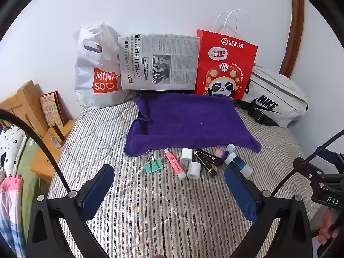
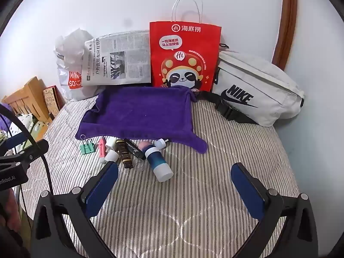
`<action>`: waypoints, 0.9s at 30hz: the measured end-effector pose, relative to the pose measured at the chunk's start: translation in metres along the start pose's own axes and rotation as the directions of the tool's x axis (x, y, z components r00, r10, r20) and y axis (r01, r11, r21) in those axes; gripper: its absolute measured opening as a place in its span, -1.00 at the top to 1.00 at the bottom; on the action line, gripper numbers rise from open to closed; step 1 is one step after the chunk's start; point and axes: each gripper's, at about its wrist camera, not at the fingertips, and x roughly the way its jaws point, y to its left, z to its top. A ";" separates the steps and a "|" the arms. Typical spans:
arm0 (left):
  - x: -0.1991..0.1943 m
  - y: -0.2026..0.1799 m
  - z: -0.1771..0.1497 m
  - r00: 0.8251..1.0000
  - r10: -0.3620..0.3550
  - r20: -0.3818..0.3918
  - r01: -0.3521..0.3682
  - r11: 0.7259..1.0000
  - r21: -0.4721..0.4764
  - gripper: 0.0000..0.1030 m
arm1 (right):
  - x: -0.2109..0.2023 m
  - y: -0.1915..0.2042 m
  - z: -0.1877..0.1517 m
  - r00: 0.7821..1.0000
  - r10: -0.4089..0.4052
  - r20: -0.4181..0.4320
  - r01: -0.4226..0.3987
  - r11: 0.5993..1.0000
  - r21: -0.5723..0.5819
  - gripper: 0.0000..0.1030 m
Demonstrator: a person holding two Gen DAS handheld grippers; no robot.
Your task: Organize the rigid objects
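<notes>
While both tools hang tilted down over the striped bed cover (image 1: 150,204), nothing sits between their pads. Left hand-held gripper (image 1: 169,193): jaws spread wide, empty, blue pads apart above bare cover. Right hand-held gripper (image 2: 175,191): jaws likewise spread wide, empty. A person's fingers (image 1: 327,230) show at the right edge of the left view, on the other tool's handle.

Just beyond the pads, a row of small items lies on the cover along the near edge of the purple towel (image 1: 189,120). From left to right in the left view: green binder clip (image 1: 153,164), pink highlighter pen (image 1: 175,163), white charger plug (image 1: 186,155), short white cylinder (image 1: 194,170), dark tube with script lettering (image 1: 209,157), small dark box (image 1: 207,166) beside it, pink round thing (image 1: 219,152) partly hidden, and blue bottle with white ends (image 1: 238,163). The blue bottle lies on its side, nearest the left tool's right pad. A small white-capped bottle (image 2: 161,144) rests against the towel's edge. Items in the middle of the row touch or overlap; the clip lies slightly apart.

The towel lies flat, nothing on it.

Against the wall behind: white shopping bag (image 1: 96,68), folded newspaper (image 1: 159,62), red paper bag (image 1: 225,64), grey waist bag (image 1: 275,99).
</notes>
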 end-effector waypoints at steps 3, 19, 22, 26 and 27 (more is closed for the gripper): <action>0.000 -0.002 0.001 1.000 0.015 -0.002 -0.015 1.000 0.004 -1.00 | 0.000 0.001 -0.003 1.000 -0.004 0.012 0.004 1.000 -0.001 -1.00; -0.009 0.005 -0.005 0.999 0.013 0.034 -0.014 1.000 0.012 -1.00 | -0.011 0.007 -0.001 1.000 0.003 0.012 -0.003 1.000 0.001 -1.00; -0.010 0.007 -0.005 0.999 0.015 0.034 -0.016 1.000 0.011 -1.00 | -0.012 0.008 -0.003 1.000 0.003 0.013 -0.003 1.000 0.000 -1.00; -0.010 0.007 -0.004 0.999 0.013 0.031 -0.014 1.000 0.012 -1.00 | -0.013 0.008 -0.004 1.000 0.000 0.013 0.000 1.000 0.001 -1.00; -0.010 0.008 -0.004 0.999 0.015 0.032 -0.015 1.000 0.012 -1.00 | -0.014 0.008 -0.004 1.000 0.000 0.012 0.000 1.000 0.003 -1.00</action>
